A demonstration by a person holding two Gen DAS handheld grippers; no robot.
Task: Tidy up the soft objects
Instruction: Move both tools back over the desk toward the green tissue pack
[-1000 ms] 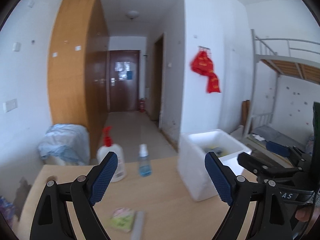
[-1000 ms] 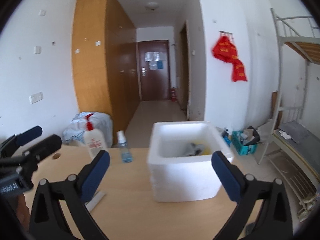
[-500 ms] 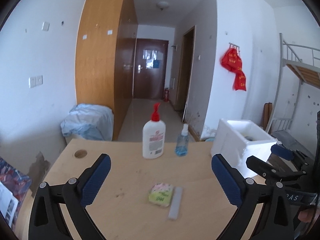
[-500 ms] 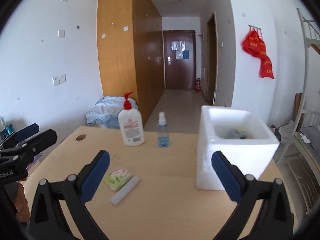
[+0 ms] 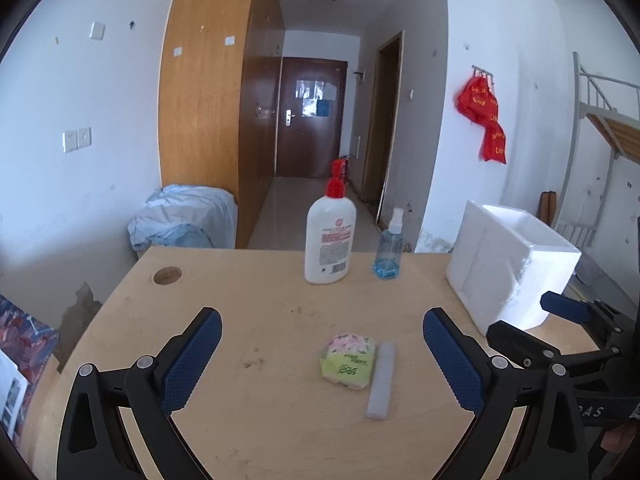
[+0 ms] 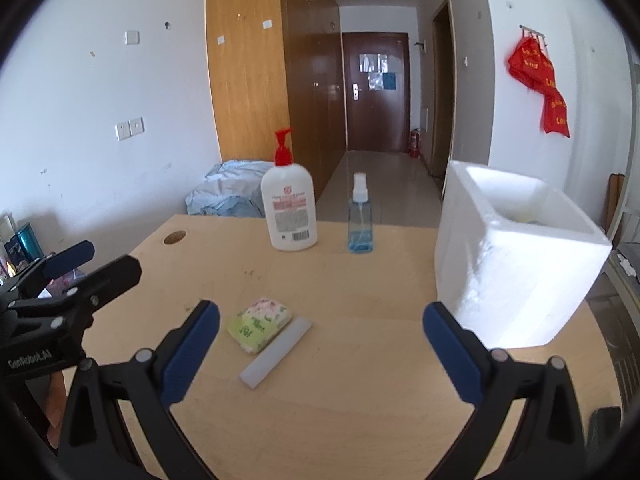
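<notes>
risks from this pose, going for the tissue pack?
1. The white strip lies right against the tissue pack; the open left gripper may pinch both.
2. The pack is soft, so a hard squeeze could crush it.
3. A carry toward the foam box could clip its near wall.

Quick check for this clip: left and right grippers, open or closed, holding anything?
Left gripper: open, jaws wide apart, holding nothing.
Right gripper: open, jaws wide apart, holding nothing.
</notes>
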